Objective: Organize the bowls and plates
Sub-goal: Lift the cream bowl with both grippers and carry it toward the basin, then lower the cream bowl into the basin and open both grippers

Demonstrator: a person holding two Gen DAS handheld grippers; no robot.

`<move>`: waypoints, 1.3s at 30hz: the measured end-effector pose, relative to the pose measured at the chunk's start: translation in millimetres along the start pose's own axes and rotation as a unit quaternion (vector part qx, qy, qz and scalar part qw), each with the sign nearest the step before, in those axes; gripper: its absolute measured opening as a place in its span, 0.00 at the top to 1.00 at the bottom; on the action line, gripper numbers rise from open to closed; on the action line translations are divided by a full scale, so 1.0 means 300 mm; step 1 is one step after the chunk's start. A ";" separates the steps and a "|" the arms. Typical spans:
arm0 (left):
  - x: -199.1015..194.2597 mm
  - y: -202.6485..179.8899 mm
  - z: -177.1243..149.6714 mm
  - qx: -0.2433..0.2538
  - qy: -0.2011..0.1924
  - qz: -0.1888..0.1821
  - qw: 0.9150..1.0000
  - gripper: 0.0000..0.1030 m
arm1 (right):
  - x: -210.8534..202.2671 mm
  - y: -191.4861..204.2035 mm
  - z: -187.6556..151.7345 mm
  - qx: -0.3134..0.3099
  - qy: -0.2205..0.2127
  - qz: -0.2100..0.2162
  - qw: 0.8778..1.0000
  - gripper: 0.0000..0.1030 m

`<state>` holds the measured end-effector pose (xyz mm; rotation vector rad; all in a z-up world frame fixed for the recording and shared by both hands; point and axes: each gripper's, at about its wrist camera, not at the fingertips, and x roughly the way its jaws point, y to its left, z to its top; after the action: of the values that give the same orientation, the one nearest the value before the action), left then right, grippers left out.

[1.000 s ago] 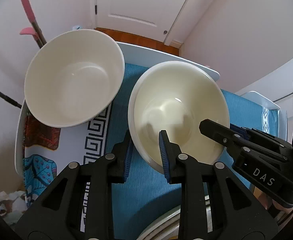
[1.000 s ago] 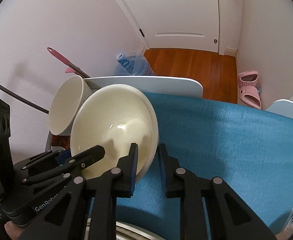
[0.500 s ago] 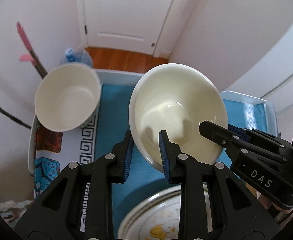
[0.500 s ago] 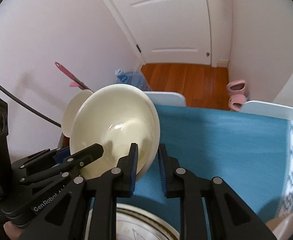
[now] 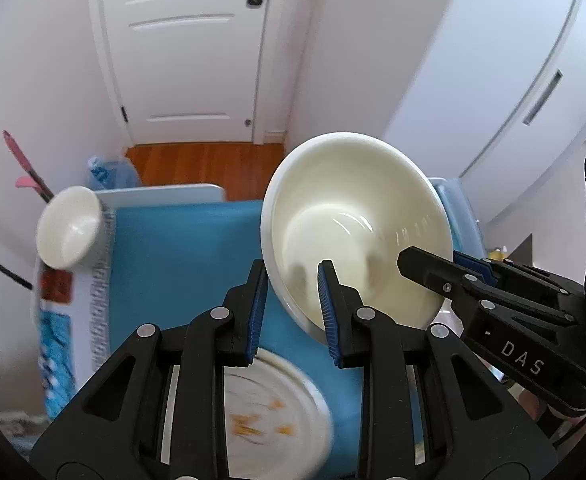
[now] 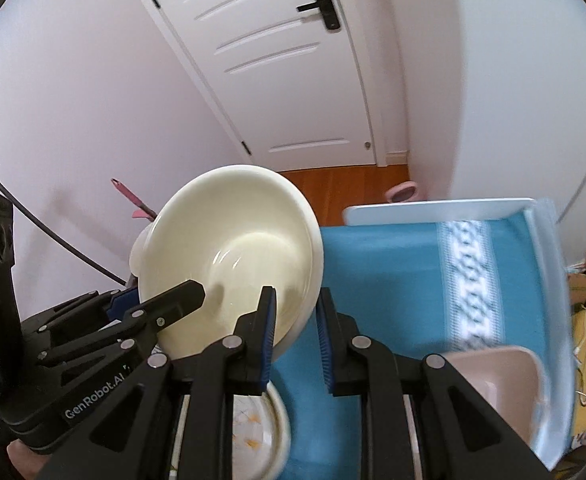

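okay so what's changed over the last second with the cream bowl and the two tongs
Both tongs, left and right, have lifted the cream bowl up off the blue cloth; the patterned plate beneath has come into view. The grips stay clamped on opposite rims, and the white bowl stays on the table.
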<state>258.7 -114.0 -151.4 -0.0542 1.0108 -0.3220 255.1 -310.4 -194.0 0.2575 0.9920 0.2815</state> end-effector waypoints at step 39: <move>0.347 -0.529 -0.379 0.047 0.114 0.058 0.991 0.78 | -0.073 -0.544 -0.381 -0.036 0.094 -0.042 0.994 0.82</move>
<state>176.0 -283.3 -267.1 0.1290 1.2188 -0.2728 165.6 -460.8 -292.0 0.1240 1.1725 0.2674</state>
